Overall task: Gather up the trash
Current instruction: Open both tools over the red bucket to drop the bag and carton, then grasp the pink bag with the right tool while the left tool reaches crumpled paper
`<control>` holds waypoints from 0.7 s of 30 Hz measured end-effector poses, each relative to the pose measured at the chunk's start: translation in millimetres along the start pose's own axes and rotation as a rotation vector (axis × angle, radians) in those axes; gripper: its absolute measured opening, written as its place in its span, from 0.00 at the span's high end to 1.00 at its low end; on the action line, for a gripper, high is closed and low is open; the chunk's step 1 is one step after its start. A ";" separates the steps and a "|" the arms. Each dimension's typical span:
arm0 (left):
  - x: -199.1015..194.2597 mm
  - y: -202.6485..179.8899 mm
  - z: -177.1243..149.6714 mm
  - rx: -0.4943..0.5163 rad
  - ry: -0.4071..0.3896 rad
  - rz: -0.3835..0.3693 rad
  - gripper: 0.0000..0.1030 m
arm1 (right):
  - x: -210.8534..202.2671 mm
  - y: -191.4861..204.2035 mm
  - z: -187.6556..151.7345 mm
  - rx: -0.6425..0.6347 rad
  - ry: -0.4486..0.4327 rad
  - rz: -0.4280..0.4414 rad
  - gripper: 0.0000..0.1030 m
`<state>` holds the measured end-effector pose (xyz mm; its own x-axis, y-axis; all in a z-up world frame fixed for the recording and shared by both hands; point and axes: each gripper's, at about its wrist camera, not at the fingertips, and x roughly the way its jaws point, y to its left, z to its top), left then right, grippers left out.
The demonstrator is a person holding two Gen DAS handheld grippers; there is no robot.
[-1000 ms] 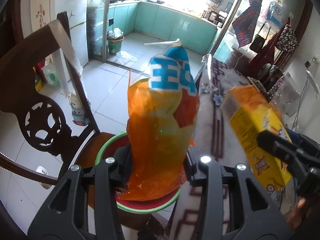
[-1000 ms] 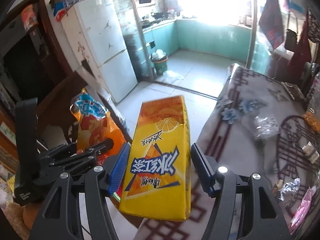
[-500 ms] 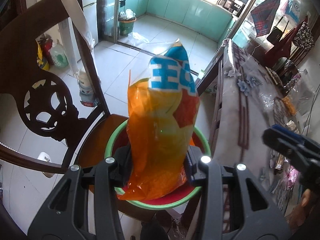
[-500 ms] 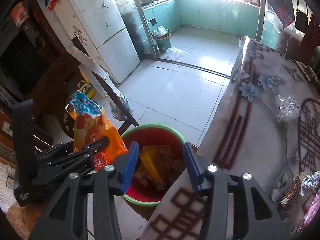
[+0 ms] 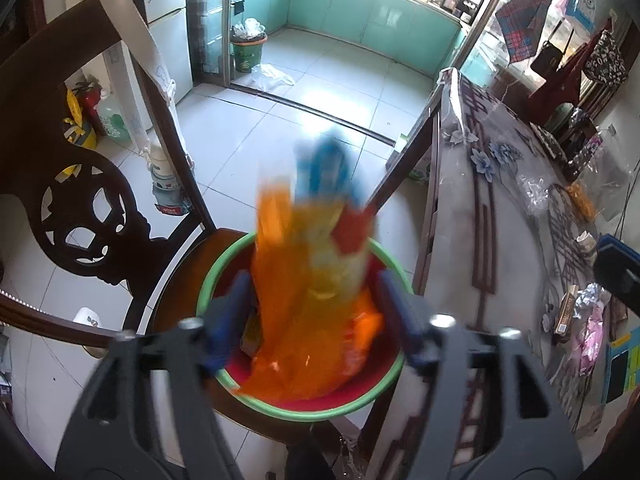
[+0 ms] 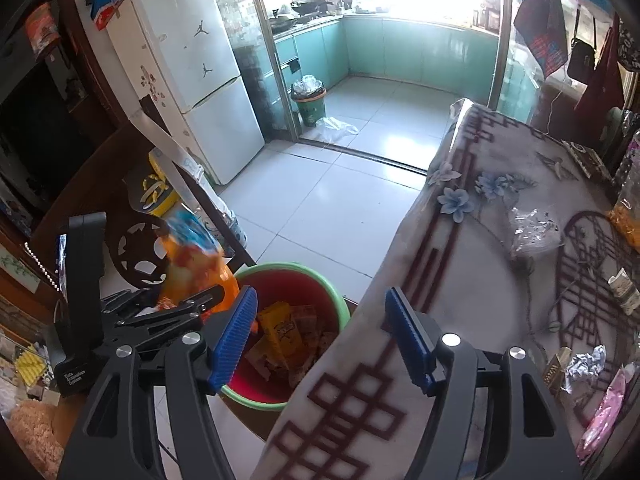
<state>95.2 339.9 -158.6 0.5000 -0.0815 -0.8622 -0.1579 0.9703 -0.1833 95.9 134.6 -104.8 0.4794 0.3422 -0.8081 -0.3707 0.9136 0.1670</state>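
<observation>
Above red plastic bucket with green rim [image 5: 394, 368]: left tool [image 5: 316, 316] spread, blurred orange-and-blue crinkly snack bag [image 5: 316, 280] loose between; could catch rim, spill onto chair. Right tool [image 6: 320, 340] wide, empty.

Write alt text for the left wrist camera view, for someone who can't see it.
A blurred orange and blue snack bag sits between the open left claw fingers, directly over a red bucket with a green rim on a dark wooden chair. A patterned tablecloth with scattered wrappers lies to the right.
</observation>
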 end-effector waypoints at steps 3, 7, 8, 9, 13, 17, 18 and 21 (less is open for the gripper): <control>-3.4 -6.6 -2.3 -0.004 -0.006 0.003 0.32 | -7.0 -9.4 -4.4 0.008 -0.009 -0.010 0.35; -10.7 -27.4 -5.9 0.020 -0.018 -0.017 0.30 | -19.9 -32.4 -15.9 0.044 -0.021 -0.028 0.34; -13.6 -36.2 -7.4 0.031 -0.024 -0.029 0.29 | -22.2 -37.2 -18.5 0.053 -0.023 -0.033 0.34; -15.4 -41.9 -8.3 0.039 -0.028 -0.035 0.28 | -26.9 -46.3 -23.3 0.069 -0.027 -0.041 0.34; -22.4 -76.5 -14.9 0.088 -0.038 -0.063 0.26 | -41.0 -84.8 -42.6 0.134 -0.028 -0.071 0.33; -26.6 -111.2 -25.3 0.127 -0.046 -0.083 0.26 | -57.8 -132.7 -68.2 0.206 -0.024 -0.112 0.32; -26.9 -123.5 -28.5 0.134 -0.044 -0.089 0.26 | -62.8 -146.0 -75.4 0.225 -0.024 -0.126 0.31; -28.0 -158.5 -38.1 0.156 -0.037 -0.102 0.26 | -83.4 -206.2 -104.2 0.308 -0.028 -0.224 0.25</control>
<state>73.7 179.8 -123.4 0.5382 -0.1756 -0.8243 0.0280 0.9812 -0.1907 49.5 -105.2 -130.7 0.5444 0.1287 -0.8289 0.0002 0.9881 0.1535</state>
